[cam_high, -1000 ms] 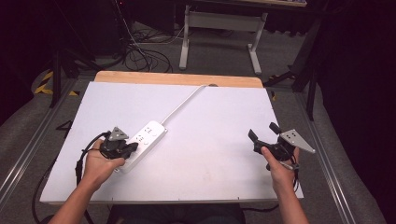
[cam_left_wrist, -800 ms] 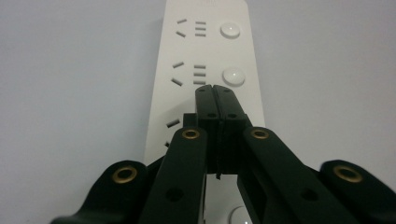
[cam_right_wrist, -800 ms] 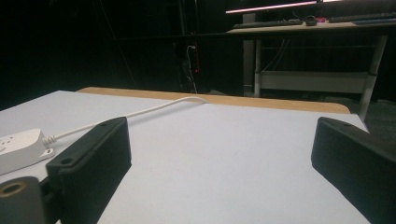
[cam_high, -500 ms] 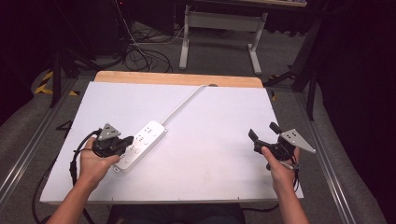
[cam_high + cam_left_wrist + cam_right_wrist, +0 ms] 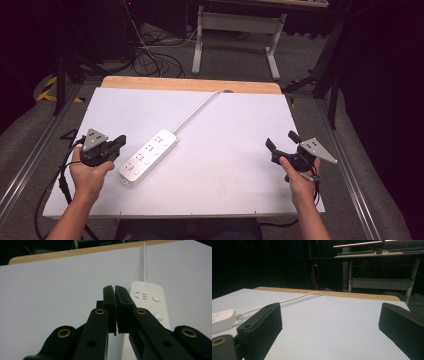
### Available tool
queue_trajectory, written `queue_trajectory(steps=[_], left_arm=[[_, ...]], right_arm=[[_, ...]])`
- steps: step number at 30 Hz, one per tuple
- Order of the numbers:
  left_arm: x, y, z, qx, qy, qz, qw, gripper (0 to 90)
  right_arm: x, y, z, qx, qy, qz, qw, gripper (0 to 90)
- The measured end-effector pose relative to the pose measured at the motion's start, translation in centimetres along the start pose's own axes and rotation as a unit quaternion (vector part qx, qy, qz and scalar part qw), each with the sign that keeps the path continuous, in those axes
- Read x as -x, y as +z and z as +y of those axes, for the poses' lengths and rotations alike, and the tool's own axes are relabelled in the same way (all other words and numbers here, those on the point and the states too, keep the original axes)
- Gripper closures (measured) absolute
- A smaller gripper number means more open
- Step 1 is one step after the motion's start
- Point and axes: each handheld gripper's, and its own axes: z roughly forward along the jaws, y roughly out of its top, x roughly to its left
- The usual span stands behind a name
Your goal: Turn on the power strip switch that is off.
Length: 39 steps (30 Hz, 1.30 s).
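While the left gripper (image 5: 120,142) sits with its jaws pressed together on nothing, just beside the near-left end of the white power strip (image 5: 149,155), the right gripper (image 5: 280,142) hangs spread wide and empty, well apart at the table's (image 5: 225,120) right side. No readable writing shows on the strip; its white cord (image 5: 197,109) runs toward the far edge.

Glossy plastic power strip (image 5: 149,157) — matt table (image 5: 235,150)
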Motion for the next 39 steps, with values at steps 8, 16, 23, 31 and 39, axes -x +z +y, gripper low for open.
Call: queue_trajectory(steps=[8,16,23,31,39], left_arm=[[-1.0,-0.9,-0.3,0.034,-0.026,0.039,0.9983,83.8],[-1.2,-1.1,-0.5,0.036,-0.029,0.051,0.9976,72.7],[-1.3,-1.7,-0.5,0.057,-0.029,0.065,0.9958,66.8],[-1.5,-2.1,-0.4,0.082,-0.036,0.079,0.9929,52.9],[-1.9,-2.2,-0.3,0.083,-0.051,0.094,0.9908,23.2]], right_arm=[[-0.1,0.3,0.0,-0.001,-0.001,0.003,1.0,5.7],[-0.2,0.7,0.1,-0.001,-0.001,0.007,1.0,5.7],[-0.3,0.7,0.2,0.001,-0.001,0.009,1.0,5.7],[-0.3,0.8,0.2,0.001,0.0,0.007,1.0,5.6],[-0.4,0.7,0.2,0.003,0.0,0.007,1.0,5.5]])
